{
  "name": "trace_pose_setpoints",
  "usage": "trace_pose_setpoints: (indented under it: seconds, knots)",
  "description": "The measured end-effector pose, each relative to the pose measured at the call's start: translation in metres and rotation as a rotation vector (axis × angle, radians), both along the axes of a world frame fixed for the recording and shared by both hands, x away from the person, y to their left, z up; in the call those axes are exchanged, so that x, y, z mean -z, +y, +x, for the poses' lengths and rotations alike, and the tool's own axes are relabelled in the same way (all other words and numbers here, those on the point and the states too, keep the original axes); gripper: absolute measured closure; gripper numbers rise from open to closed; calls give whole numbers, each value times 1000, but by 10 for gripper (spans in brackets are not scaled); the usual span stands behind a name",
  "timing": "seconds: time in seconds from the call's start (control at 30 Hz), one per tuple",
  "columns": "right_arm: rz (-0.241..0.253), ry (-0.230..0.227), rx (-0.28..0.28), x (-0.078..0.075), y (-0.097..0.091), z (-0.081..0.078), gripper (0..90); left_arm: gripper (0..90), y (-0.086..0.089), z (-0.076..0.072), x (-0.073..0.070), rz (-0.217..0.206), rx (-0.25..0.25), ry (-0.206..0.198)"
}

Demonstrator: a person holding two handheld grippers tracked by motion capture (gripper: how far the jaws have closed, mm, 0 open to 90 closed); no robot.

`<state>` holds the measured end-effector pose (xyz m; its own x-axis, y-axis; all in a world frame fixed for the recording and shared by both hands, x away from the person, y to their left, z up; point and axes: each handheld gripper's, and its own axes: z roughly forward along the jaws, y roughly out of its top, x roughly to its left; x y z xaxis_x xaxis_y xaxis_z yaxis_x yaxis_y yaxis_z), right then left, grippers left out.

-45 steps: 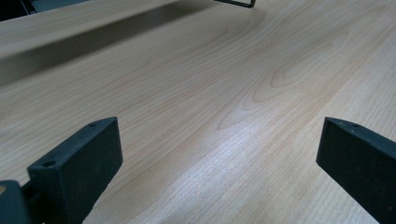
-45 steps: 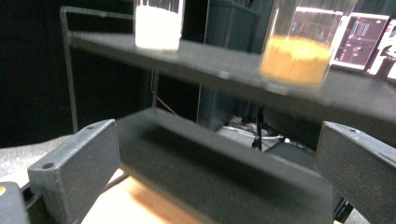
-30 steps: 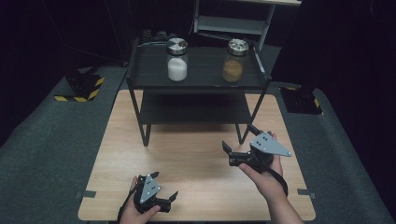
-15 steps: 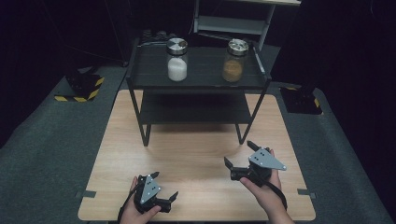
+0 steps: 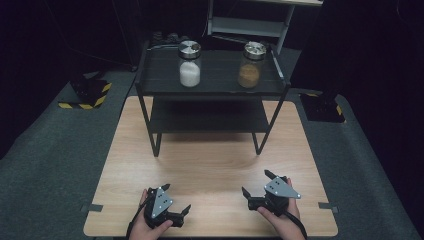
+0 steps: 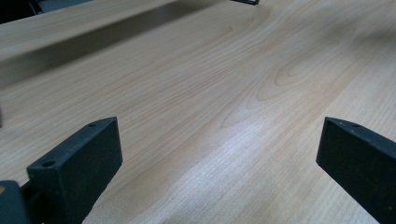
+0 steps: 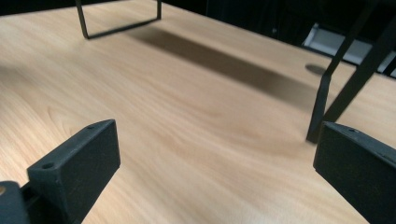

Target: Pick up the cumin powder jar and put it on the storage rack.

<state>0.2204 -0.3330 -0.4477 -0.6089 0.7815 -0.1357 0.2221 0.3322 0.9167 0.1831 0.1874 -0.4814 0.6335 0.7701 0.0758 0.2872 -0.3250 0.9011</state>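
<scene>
While the left gripper (image 5: 176, 199) rests open at the table's (image 5: 210, 165) near edge, the right gripper (image 5: 256, 183), also open and seemingly empty, has been withdrawn beside it.

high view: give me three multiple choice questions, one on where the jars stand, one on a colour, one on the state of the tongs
1. Where do the two glass jars with metal lids stand?
A. on the top shelf of the black metal rack
B. on the wooden table
C. on the grey floor

2. What colour is the filling of the left glass jar?
A. brown
B. white
C. green

3. How are both tongs?
A. shut on a jar
B. shut and empty
C. open and empty

Answers:
1 A: both jars sit on the rack's top shelf.
2 B: the left jar holds white powder, the right jar brown.
3 C: the left tongs and right tongs show spread jaws over bare table.
</scene>
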Motion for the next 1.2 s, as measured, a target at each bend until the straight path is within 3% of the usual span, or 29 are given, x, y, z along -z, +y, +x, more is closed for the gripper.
trace_pose_setpoints:
  seconds: [0.17, 0.4, 0.6, 0.77, 0.9, 1.03, 1.2]
  knots:
    - [4, 37, 24, 15, -6, -2, 3, 8, -1, -4, 1, 6, -4, -17]
    - [-1, 60, 52, 20, -7, -3, 3, 8, 1, -5, 2, 2, 15, -24]
    - [-35, 40, 48, 22, -5, -9, 3, 8, -1, -6, 1, 18, 16, -26]
    - [-25, 69, 50, 24, -6, -6, 7, 9, -4, -6, 0, 33, 13, -21]
    - [-18, 61, 51, 26, -7, -8, 5, 9, -4, -4, -1, 30, 16, -15]
    - [-15, 61, 52, 26, -7, -9, 5, 9, -8, 0, -4, 67, 45, -8]
    - [5, 65, 56, 27, -10, -8, 5, 9, -11, 3, -5, 62, 44, 5]
